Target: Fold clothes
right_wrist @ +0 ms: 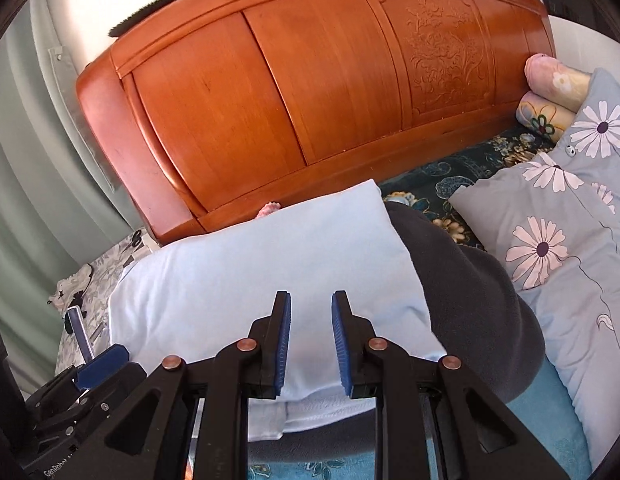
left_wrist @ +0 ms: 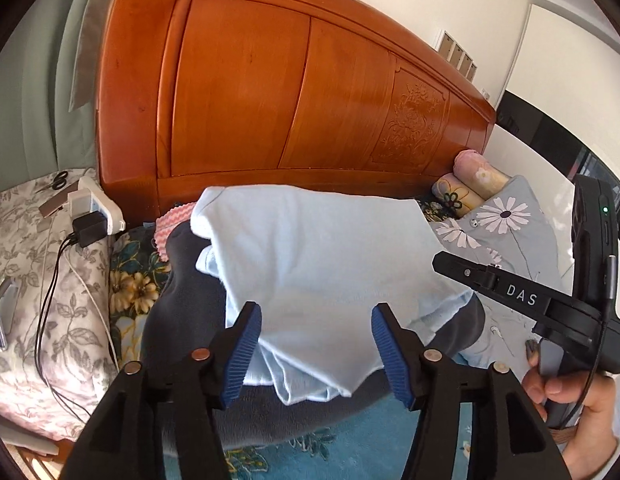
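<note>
Left gripper (left_wrist: 315,344) jaws wide, nothing between pads, hovering over near edge of folded light-blue garment (left_wrist: 310,256). Right gripper (right_wrist: 310,338) jaws narrow, apart, gripping nothing, over same garment's near hem. Garment lies just ahead of both, on dark grey clothing (right_wrist: 469,280), long axis across bed, parallel to headboard (left_wrist: 270,80). Left view alone shows layered fold edges, hand (left_wrist: 569,396) holding right gripper; right view shows white hem.

Bed (right_wrist: 449,184): grey garment (right_wrist: 469,280), daisy quilt (right_wrist: 549,248) on floral cover.

We're seeing one folded light-blue garment (left_wrist: 317,264) lying on one dark grey garment (right_wrist: 469,280). We're also counting two rolled floral blankets (left_wrist: 469,176), one flowered quilt (right_wrist: 557,240) and one wooden headboard (left_wrist: 270,92).
</note>
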Demonstrator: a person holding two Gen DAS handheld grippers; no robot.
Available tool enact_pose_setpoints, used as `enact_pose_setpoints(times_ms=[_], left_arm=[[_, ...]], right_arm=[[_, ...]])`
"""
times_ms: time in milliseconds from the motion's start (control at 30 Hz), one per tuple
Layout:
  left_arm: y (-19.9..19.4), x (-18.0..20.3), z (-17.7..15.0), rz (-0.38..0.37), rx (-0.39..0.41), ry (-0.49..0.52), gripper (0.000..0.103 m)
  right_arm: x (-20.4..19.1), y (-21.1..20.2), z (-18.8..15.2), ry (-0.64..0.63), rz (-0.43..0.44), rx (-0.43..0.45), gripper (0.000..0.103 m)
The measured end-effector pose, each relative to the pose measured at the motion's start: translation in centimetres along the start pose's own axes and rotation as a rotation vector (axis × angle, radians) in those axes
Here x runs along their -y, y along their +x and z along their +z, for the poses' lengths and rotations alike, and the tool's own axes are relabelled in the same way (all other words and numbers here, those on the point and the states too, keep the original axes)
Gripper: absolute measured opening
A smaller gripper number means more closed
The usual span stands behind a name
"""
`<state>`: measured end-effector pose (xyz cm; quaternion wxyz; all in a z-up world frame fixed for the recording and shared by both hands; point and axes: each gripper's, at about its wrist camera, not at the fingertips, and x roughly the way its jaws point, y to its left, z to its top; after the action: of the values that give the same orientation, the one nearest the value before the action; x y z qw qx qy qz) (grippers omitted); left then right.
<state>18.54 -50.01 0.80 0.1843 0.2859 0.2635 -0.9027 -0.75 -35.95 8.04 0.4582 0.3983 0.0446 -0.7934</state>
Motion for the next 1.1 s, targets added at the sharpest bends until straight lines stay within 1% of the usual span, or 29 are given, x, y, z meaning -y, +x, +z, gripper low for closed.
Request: enact_pose_setpoints(times_ms=[33, 67, 100, 133, 167, 200, 267, 300, 333, 367, 400, 433, 467, 500, 533, 567, 600, 667, 767, 867, 933, 1100], left_arm=[[-0.6, -0.5, -1.0, -0.002, 0.002, -0.019, 0.071], [-0.9, -0.8, -2.3, 0.002, -0.001, -0.042, 0.071], [-1.2, -1.1, -3.5, 0.005, -0.003, -0.065, 0.073], [-1.3, -1.5, -4.8, 0.016, -0.015, -0.087, 0.076], [-1.2, -1.6, -6.1, 0.024, -0.022, -0.097, 0.077], [-1.1, -1.8, -7.4, 0.033, -0.03, -0.106, 0.079], [-0.6, -1.5, -8.7, 0.074, -0.075, -0.068, 0.08], [-0.3, -1.3, -9.2, 0.096, -0.096, -0.041, 0.08], [-0.3, -1.3, -9.2, 0.129, -0.096, -0.023, 0.081], [-0.5, -1.3, -9.2, 0.154, -0.086, -0.02, 0.082], [-0.8, -1.5, -9.1, 0.163, -0.076, -0.028, 0.086], [-1.1, -1.7, -9.0, 0.162, -0.066, -0.044, 0.091], [-1.5, -1.9, -8.8, 0.157, -0.055, -0.06, 0.094], [-1.8, -2.0, -8.7, 0.156, -0.043, -0.068, 0.1], [-2.0, -2.2, -8.6, 0.155, -0.032, -0.075, 0.103], [-2.3, -2.2, -8.5, 0.158, -0.02, -0.074, 0.103], [-2.5, -2.2, -8.5, 0.164, -0.012, -0.067, 0.103], [-2.8, -2.1, -8.5, 0.181, -0.006, -0.051, 0.103], [-3.3, -2.3, -8.6, 0.19, -0.003, -0.05, 0.103], [-3.7, -2.5, -8.7, 0.169, -0.007, -0.06, 0.103], [-3.9, -2.3, -8.8, 0.153, -0.018, -0.062, 0.103], [-4.1, -1.9, -9.1, 0.156, -0.026, -0.056, 0.103]], right_arm=[[-0.2, -0.7, -0.9, 0.012, 0.005, 0.008, 0.021], [-0.2, -1.3, -2.0, 0.038, 0.024, 0.011, 0.023], [-0.1, -1.5, -3.3, 0.07, 0.055, 0.003, 0.032], [-0.1, -1.8, -4.5, 0.104, 0.08, -0.003, 0.037], [0.0, -2.0, -5.9, 0.142, 0.093, -0.002, 0.042], [0.2, -2.2, -7.3, 0.178, 0.1, 0.0, 0.042], [0.3, -2.4, -9.6, 0.213, 0.086, -0.012, 0.043], [0.4, -2.5, -10.7, 0.224, 0.073, -0.021, 0.048], [0.4, -2.6, -11.7, 0.232, 0.059, -0.027, 0.054], [0.5, -2.8, -12.5, 0.232, 0.042, -0.025, 0.071], [0.6, -3.1, -13.0, 0.233, 0.023, -0.016, 0.084], [0.7, -3.4, -13.5, 0.235, 0.002, -0.006, 0.087], [0.8, -3.9, -13.7, 0.241, -0.023, 0.007, 0.088], [0.9, -4.4, -13.9, 0.244, -0.049, 0.02, 0.089], [0.9, -5.0, -14.0, 0.241, -0.076, 0.036, 0.089], [0.8, -5.4, -14.0, 0.227, -0.102, 0.055, 0.09], [0.4, -5.9, -14.0, 0.207, -0.127, 0.072, 0.094], [-0.4, -6.7, -14.1, 0.166, -0.173, 0.095, 0.099], [-1.2, -7.6, -14.3, 0.113, -0.245, 0.125, 0.1], [-1.9, -8.1, -14.7, 0.064, -0.309, 0.14, 0.102], [-2.2, -8.1, -14.9, 0.034, -0.335, 0.133, 0.102], [-2.5, -9.0, -15.5, 0.024, -0.342, 0.13, 0.102]])
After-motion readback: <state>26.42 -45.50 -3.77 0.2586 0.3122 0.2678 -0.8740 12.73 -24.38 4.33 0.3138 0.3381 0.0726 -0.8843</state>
